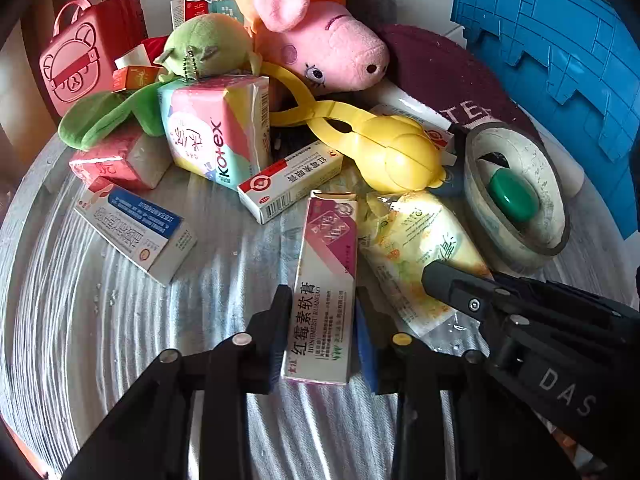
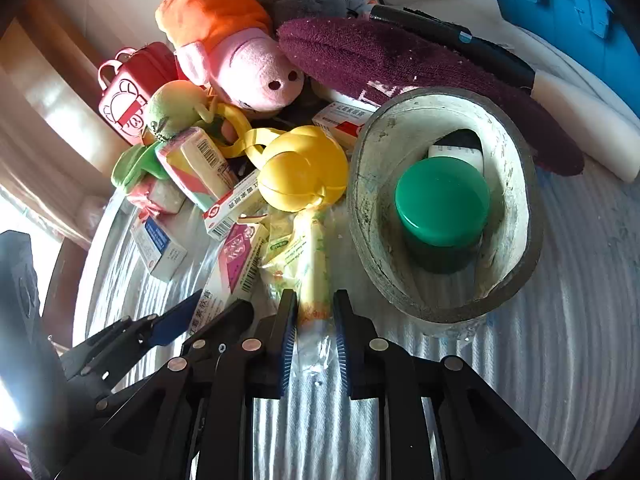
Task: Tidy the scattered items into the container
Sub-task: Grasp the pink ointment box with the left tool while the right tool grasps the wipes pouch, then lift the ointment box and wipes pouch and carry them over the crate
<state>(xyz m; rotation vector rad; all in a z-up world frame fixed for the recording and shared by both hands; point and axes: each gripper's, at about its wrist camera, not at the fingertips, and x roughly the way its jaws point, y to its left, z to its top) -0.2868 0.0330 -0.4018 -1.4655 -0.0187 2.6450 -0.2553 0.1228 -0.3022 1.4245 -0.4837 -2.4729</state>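
Left gripper [image 1: 323, 312] is closed on the pink ointment box [image 1: 324, 280]; right gripper [image 2: 314, 316] is closed on the yellow wipes packet [image 2: 308, 264]. Both items lie at the pile's near edge, bare striped cloth [image 2: 540, 360] alongside; blue container [image 1: 560, 40] stands behind.

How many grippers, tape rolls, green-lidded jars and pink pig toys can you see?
Grippers: 2, left gripper shut on ointment box, right gripper shut on wipes pack
Tape rolls: 1
Green-lidded jars: 1
Pink pig toys: 1
Total: 5
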